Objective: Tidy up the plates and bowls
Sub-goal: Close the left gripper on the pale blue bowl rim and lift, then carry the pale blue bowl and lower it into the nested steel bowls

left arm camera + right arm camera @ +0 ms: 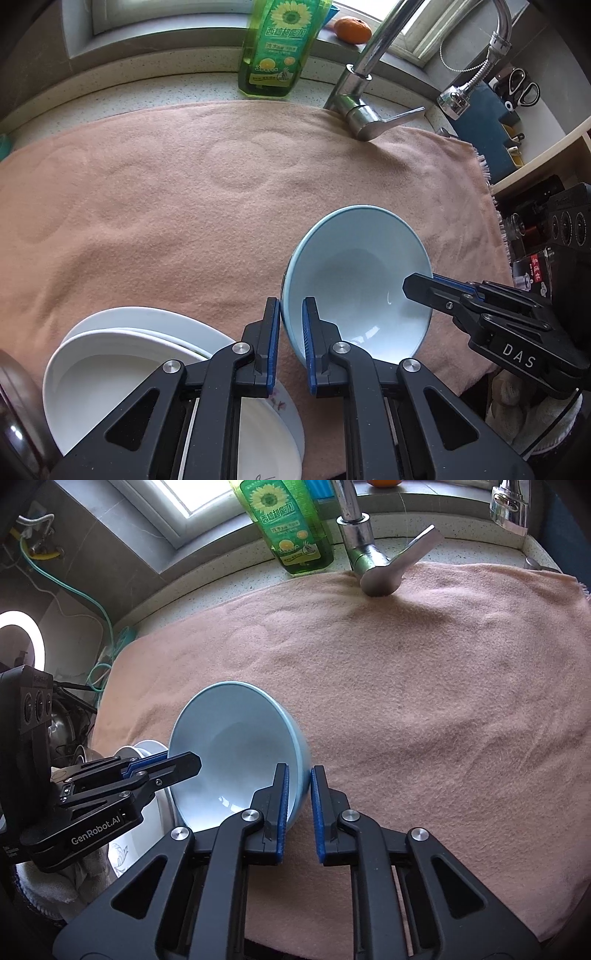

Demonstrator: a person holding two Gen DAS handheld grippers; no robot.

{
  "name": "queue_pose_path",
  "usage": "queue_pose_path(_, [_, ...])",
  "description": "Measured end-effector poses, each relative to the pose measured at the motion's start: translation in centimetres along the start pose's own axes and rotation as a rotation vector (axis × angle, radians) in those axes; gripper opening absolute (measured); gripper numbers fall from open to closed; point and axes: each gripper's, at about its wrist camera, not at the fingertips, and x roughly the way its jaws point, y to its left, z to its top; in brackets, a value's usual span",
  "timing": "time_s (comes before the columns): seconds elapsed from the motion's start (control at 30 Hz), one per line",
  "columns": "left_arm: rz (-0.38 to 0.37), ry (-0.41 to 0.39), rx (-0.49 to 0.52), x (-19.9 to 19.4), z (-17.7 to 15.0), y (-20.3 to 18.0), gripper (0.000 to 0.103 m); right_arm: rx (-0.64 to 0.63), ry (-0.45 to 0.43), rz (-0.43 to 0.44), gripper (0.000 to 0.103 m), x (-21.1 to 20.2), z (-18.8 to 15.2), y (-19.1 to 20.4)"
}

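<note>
Two of my grippers share one tilted pale-blue bowl (pixel 356 280) above the pink towel (pixel 184 206): left gripper (pixel 291 310) narrowed astride its left rim beside the white plates (pixel 110 354), right gripper (pixel 298 777) likewise straddling its right.

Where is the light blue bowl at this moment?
The light blue bowl is tilted over the pink towel, its rim between the fingers of both the left claw and the right claw, right of the white plates.

Tilted pale-blue bowl (pixel 354 280), stacked white plates (pixel 110 362) beside
</note>
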Motion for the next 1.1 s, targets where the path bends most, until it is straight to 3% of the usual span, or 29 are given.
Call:
queue_pose_path(0.63, [0.011,-0.077,-0.016,-4.2,-0.5,0.7,0.011,-0.051,-0.053,0.010,0.012,-3.0,0.4,3.5])
queue_pose_path(1.1, [-0.008,-0.138,-0.034,-9.0,-1.9,5.2,0.011,-0.100,-0.074,0.019,0.012,-3.6,0.7,10.9])
